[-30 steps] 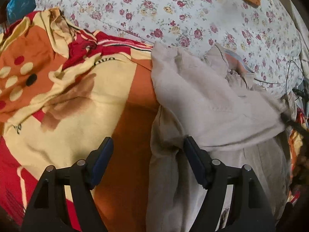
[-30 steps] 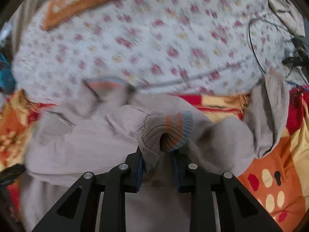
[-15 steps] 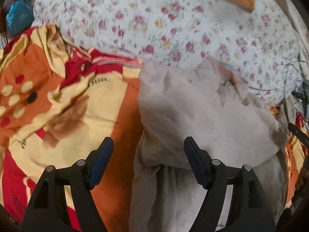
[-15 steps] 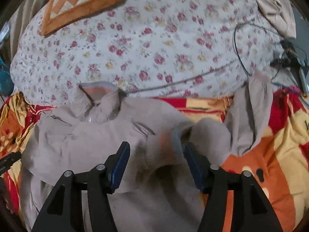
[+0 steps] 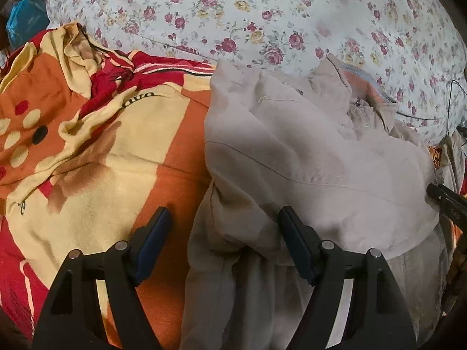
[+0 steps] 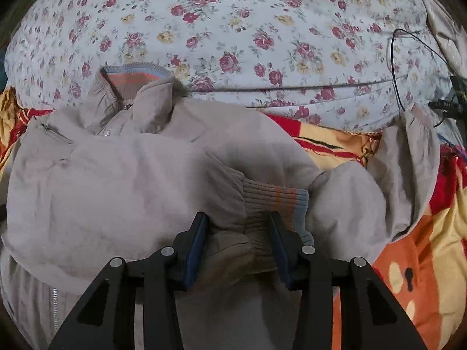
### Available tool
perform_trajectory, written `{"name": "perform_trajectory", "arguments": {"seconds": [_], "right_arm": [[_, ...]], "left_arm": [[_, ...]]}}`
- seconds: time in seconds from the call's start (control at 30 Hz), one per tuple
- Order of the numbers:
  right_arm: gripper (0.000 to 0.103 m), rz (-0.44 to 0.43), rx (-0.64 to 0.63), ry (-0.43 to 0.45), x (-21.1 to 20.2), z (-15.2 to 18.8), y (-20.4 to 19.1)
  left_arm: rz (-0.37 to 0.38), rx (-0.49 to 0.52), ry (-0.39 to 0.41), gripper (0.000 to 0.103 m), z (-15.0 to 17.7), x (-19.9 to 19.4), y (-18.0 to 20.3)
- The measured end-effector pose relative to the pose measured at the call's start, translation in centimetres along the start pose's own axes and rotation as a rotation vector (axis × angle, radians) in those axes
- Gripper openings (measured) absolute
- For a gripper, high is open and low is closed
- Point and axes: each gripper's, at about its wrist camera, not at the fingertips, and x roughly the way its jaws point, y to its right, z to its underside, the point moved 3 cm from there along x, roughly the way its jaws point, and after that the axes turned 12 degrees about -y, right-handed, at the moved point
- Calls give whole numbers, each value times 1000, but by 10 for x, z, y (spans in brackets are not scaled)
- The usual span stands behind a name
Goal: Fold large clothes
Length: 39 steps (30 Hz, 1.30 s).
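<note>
The right hand-held gripper, jaws just closing, brackets the beige jacket at its ribbed cuff; the left hand-held gripper gapes over soft, floppy cloth on the bed.

Dim, warm indoor light; fisheye bending and dark corners in both wrist views.

The light is soft and falls from above, with no glare. The floral quilt is the brightest surface; the orange blanket looks saturated and slightly murky. The left wrist view is fairly sharp in the middle. In the right wrist view the grey jacket is smeared with blur around its sleeve cuff, where a soft shadow darkens the cloth just ahead of the hand-held gripper. Straight lines bow towards the edges, and the corners fade into black vignette.
</note>
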Motion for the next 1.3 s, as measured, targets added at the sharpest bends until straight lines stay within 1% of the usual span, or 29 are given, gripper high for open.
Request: {"name": "perform_trajectory", "arguments": {"seconds": [0.03,0.17,0.27,0.33,0.4,0.47,0.5,0.53,0.73,0.9,0.97,1.07,1.2,1.3], "right_arm": [[45,-19,8,6,-7,2,1],[45,-76,19,54,-38,11,4],[46,-117,30,52,-45,18,5],[46,-122,36,35,-40,22,6],[46,-94,39,0,-26,25,6],[48,-126,66,-55,-8,29,9],[48,-143,82,-65,-3,30,11],[50,-159,102,-42,-2,31,13],[51,-151,102,-21,-17,35,14],[55,-128,109,23,-39,41,21],[55,-137,120,42,-47,43,25],[56,-152,134,64,-53,42,28],[56,-156,126,44,-45,39,25],[55,-152,129,6,-28,40,22]], "left_arm": [[1,-1,2,76,0,-1,0],[2,-2,11,76,0,-4,0],[6,-2,23,76,1,-10,1],[6,2,32,76,2,-15,3],[2,12,40,76,3,-20,6],[1,18,49,76,4,-25,8],[2,19,52,76,4,-27,9],[3,19,55,76,5,-29,10],[14,17,80,76,8,-39,13],[78,4,94,76,10,-41,15],[85,5,86,76,10,-37,18],[69,4,56,76,10,-24,22],[66,-10,39,76,15,-16,22],[57,-5,41,76,19,-17,23]]}}
